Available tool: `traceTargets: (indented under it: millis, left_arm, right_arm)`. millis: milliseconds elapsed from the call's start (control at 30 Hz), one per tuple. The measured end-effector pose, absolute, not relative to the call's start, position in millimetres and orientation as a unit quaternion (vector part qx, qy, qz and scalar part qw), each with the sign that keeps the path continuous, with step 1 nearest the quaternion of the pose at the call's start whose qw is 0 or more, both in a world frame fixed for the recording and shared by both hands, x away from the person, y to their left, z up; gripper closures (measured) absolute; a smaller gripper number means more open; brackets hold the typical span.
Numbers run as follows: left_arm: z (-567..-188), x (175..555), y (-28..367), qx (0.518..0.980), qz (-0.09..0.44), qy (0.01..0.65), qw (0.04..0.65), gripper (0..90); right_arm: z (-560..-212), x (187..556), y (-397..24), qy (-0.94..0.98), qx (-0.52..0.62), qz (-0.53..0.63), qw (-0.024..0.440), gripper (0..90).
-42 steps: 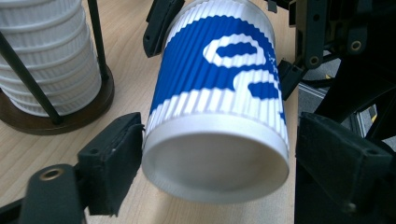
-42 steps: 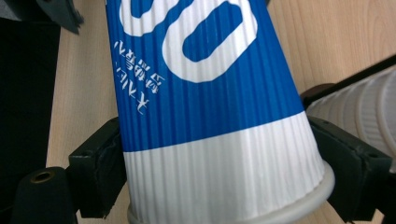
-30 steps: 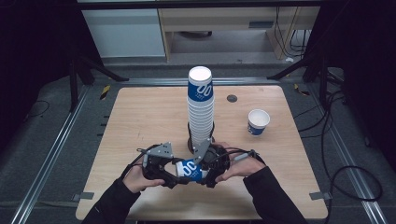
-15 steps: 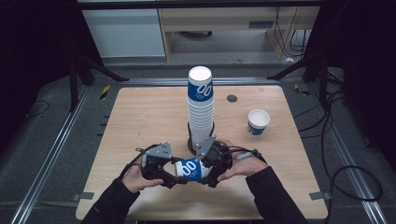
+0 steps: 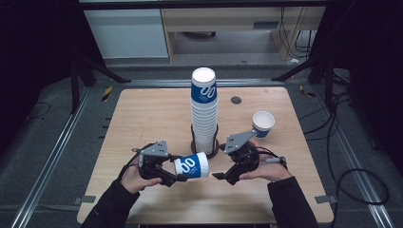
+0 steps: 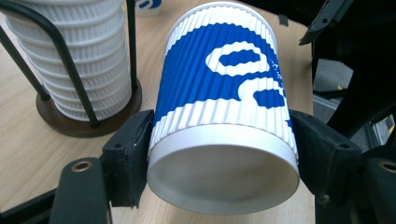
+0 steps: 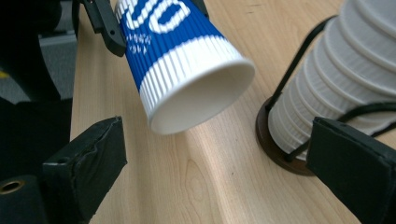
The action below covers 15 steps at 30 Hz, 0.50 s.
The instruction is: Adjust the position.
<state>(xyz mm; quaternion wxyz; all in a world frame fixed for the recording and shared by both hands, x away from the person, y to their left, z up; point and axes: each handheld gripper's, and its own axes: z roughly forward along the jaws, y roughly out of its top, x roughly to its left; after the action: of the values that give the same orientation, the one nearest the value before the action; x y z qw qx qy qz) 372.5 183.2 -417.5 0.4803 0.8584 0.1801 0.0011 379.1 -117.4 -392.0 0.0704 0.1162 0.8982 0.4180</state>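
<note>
Wooden table (image 5: 142,118), front edge: blue-and-white cup (image 5: 191,166) lies level, long axis three-to-nine, clamped at its base in left gripper (image 5: 167,176). Right gripper (image 5: 222,176), at the cup's three o'clock, faces its open mouth; jaws just opened wide, nothing between them. Cup stack (image 5: 205,114) stands at twelve.

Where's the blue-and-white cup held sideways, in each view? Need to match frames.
High view: the held cup is low centre, on its side in the left gripper.
Left gripper view: centre, clamped between the jaws.
Right gripper view: top centre, open mouth toward camera.
Shared landmark: the cup stack in its wire holder.
</note>
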Motion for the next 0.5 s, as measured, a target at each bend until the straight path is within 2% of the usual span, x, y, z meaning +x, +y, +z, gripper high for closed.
traceTargets:
  millis: [200, 500]
  left_arm:
    - [-415, 373, 186, 0.847, -0.002, 0.177, 0.502, 26.4]
    - [-411, 370, 189, 0.835, -0.019, 0.164, 0.525, 26.4]
  right_arm:
    - [-398, 376, -130, 0.883, 0.132, 0.446, 0.062, 5.1]
    - [-406, 376, -122, 0.878, 0.129, 0.459, 0.041, 5.5]
